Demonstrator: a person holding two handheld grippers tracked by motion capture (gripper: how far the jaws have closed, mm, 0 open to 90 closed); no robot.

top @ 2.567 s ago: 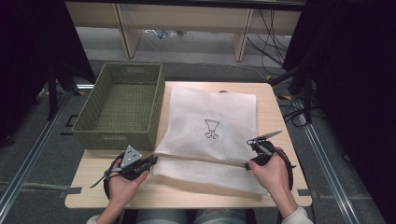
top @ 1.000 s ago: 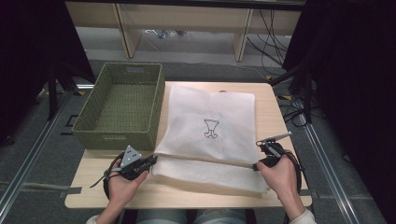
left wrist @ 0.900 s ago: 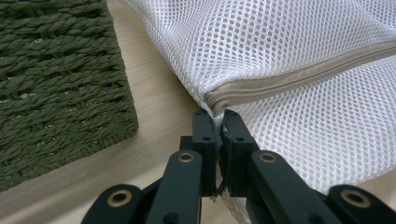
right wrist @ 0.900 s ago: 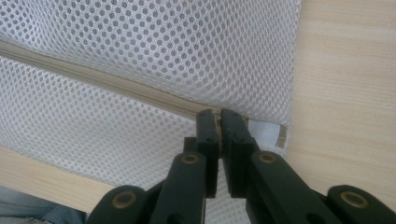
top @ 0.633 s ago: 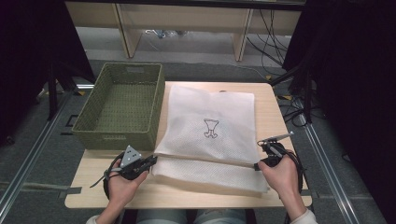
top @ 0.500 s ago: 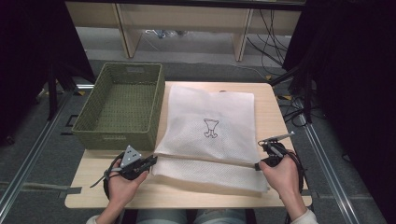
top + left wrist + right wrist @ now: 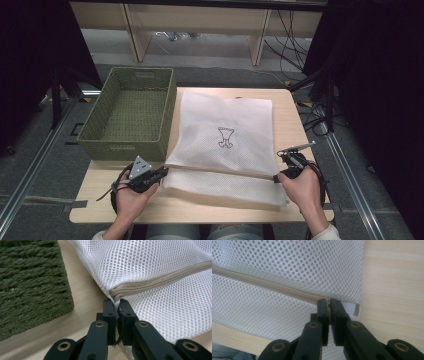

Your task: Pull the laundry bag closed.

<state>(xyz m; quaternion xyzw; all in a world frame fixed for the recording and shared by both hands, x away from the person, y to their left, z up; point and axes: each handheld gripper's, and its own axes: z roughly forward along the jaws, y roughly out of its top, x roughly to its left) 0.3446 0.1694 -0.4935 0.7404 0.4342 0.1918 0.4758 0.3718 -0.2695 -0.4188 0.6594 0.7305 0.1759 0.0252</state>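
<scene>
Fingers of the left gripper [image 7: 115, 305] are closed on the near left end of the zipper [image 7: 160, 281] of the white mesh bag [image 7: 223, 142], and this grip is seen unchanged from the earlier pictures. The change is on the other side: the right gripper [image 7: 329, 304] has been brought down and outward along the zipper line, and its fingers are now pressed together on the zipper end at the right edge of the bag, where a small tab [image 7: 356, 309] is seen beside them. Whether the slider itself is pinched cannot be told.

The bag is lying flat on the counter [image 7: 295, 120], with its near part folded over along the zipper, and the black printed figure [image 7: 225, 137] is seen farther up on the cloth. Left of the bag, almost touching its far left edge, the green woven basket [image 7: 131, 112] is standing.

It is judged that both ends of the zipper are now held, so the bag can be stretched tight and the zipper can be pulled, or the bag can be lifted toward the basket.
</scene>
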